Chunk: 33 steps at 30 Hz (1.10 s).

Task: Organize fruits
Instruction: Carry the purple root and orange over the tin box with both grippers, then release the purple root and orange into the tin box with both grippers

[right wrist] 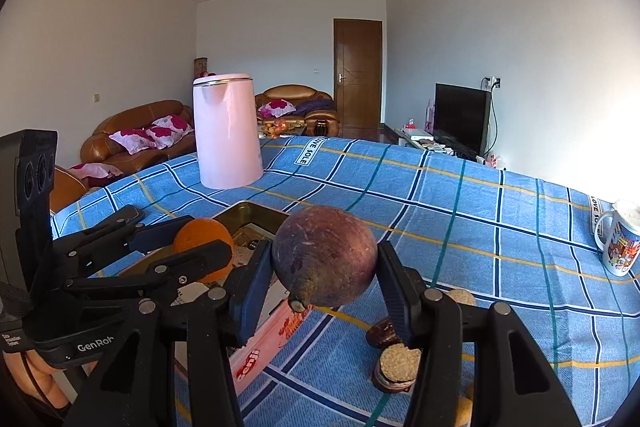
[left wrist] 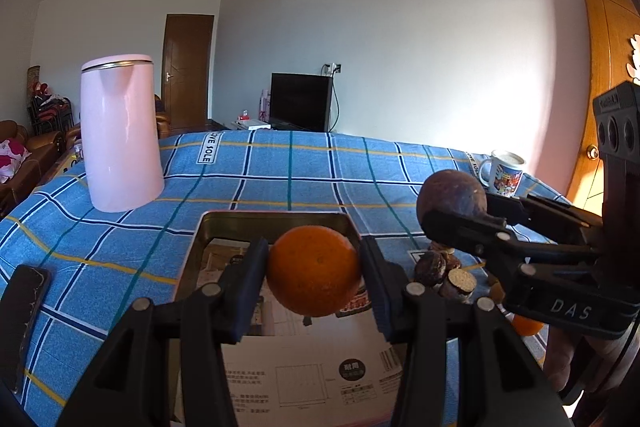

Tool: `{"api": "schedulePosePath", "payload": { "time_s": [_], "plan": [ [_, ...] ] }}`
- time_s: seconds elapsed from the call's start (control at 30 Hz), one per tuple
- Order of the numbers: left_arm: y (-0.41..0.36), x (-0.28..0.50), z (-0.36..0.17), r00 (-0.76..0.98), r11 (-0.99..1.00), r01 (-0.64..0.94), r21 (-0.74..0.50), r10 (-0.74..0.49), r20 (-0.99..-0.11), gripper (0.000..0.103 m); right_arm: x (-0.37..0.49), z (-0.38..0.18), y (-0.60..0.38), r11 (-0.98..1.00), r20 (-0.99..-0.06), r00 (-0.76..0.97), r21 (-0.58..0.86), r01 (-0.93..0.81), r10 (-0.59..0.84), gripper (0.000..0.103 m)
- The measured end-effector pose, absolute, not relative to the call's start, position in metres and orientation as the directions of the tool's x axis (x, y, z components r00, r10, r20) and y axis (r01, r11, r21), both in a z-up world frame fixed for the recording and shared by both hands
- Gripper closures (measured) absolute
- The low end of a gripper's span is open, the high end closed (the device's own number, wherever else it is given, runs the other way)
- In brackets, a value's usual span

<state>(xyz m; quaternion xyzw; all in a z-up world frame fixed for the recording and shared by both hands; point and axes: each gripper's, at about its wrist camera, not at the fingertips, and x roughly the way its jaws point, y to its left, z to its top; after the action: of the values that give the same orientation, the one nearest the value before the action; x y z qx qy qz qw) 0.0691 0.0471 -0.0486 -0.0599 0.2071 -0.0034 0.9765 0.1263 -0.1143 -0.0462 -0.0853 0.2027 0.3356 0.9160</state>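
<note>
My left gripper (left wrist: 314, 273) is shut on an orange (left wrist: 314, 270), held in the air above a rectangular metal tray (left wrist: 276, 217) lined with a printed paper sheet. My right gripper (right wrist: 323, 263) is shut on a round dark purple-brown fruit (right wrist: 324, 261), held above the blue checked tablecloth just right of the tray (right wrist: 256, 207). In the left wrist view the right gripper (left wrist: 454, 213) and its fruit (left wrist: 451, 195) hang to the right of the tray. In the right wrist view the left gripper (right wrist: 200, 245) and the orange (right wrist: 202, 237) appear at the left, over the tray.
A tall pink kettle (left wrist: 120, 135) stands at the table's far left. A printed mug (left wrist: 503, 173) sits at the far right edge. Small dark fruits and cork-like discs (left wrist: 444, 269) lie right of the tray, another orange (left wrist: 527, 325) near them. A dark phone (left wrist: 22, 311) lies at the left edge.
</note>
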Motion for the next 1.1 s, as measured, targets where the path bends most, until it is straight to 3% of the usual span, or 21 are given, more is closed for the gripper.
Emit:
{"api": "schedulePosePath", "payload": {
  "time_s": [1.1],
  "plan": [
    [0.097,0.089,-0.069,0.845,0.985,-0.092,-0.147,-0.001,-0.535,0.054,0.159,-0.082,-0.038,0.706,-0.603,0.589,-0.060,-0.706,0.538,0.049]
  ]
}}
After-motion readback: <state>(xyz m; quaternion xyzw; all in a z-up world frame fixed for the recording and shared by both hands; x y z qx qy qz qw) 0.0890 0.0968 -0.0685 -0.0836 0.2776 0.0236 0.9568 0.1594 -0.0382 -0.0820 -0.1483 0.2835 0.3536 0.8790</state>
